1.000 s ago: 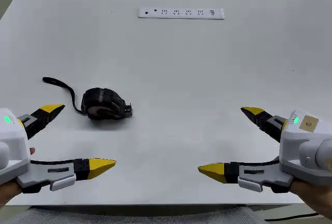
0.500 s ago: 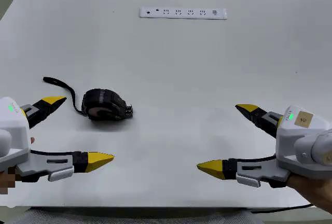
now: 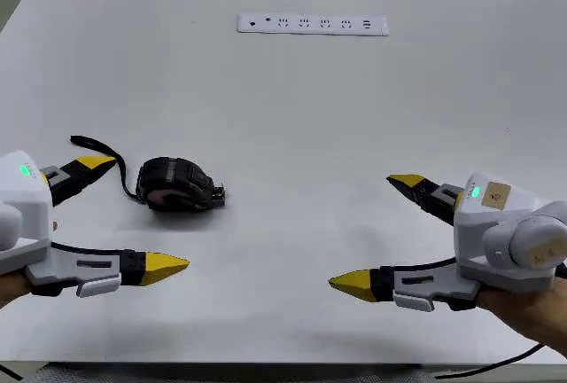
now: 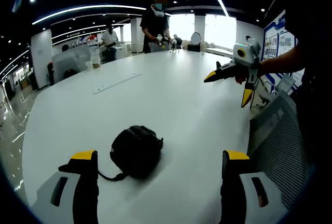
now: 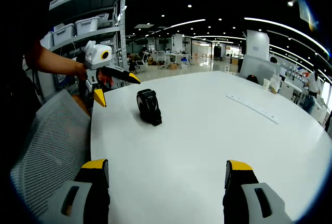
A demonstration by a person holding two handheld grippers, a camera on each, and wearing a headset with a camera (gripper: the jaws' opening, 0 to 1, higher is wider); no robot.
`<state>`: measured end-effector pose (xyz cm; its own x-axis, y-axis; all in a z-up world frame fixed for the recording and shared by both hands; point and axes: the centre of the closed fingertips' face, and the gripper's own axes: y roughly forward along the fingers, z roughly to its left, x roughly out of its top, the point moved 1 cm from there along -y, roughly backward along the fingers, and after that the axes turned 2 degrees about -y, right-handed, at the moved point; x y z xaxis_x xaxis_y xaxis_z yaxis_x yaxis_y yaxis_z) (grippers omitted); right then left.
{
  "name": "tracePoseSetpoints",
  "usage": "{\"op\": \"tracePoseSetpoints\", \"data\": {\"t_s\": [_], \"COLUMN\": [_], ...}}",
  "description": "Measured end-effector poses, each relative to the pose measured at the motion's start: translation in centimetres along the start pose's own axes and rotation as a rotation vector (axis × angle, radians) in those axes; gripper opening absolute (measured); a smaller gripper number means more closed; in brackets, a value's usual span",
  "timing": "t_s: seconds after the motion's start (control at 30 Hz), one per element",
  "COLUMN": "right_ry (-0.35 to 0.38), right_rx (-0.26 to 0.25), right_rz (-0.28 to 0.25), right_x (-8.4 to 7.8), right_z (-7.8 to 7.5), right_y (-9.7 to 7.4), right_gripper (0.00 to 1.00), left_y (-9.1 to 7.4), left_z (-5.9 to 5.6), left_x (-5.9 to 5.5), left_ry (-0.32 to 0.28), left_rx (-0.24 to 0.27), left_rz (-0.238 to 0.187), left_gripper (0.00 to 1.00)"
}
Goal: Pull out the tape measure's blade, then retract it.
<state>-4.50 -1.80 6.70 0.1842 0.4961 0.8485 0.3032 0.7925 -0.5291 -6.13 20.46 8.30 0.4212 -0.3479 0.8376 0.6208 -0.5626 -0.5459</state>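
So the tape measure (image 3: pixel 180 186) sat on the counter (image 3: pixel 310 99), hook end (image 3: pixel 218 193) pointing toward the right gripper (image 3: pixel 361 230), which was well apart. The left gripper (image 3: pixel 150 213) was way nearer, tape just ahead of its wide-open fingers (image 3: pixel 164 264). Right's were spread wide too, holding nothing.

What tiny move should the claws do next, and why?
Probably ease the left claw forward until its open jaws sit around the tape measure. Both claws are open and hold nothing. The tape measure lies on the table just ahead of the left claw, with its blade not pulled out yet. The right claw is much farther away.
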Motion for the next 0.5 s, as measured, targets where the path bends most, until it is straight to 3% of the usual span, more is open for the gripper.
{"op": "tracePoseSetpoints", "data": {"t_s": [0.5], "right_ry": [-0.096], "right_rx": [0.078], "right_rz": [0.009], "right_x": [0.4], "right_z": [-0.5], "right_y": [2.2], "right_gripper": [0.83], "left_y": [0.8], "left_z": [1.3], "left_x": [-0.3], "left_ry": [0.057], "left_rx": [-0.053], "left_rz": [0.052], "left_gripper": [0.84]}}
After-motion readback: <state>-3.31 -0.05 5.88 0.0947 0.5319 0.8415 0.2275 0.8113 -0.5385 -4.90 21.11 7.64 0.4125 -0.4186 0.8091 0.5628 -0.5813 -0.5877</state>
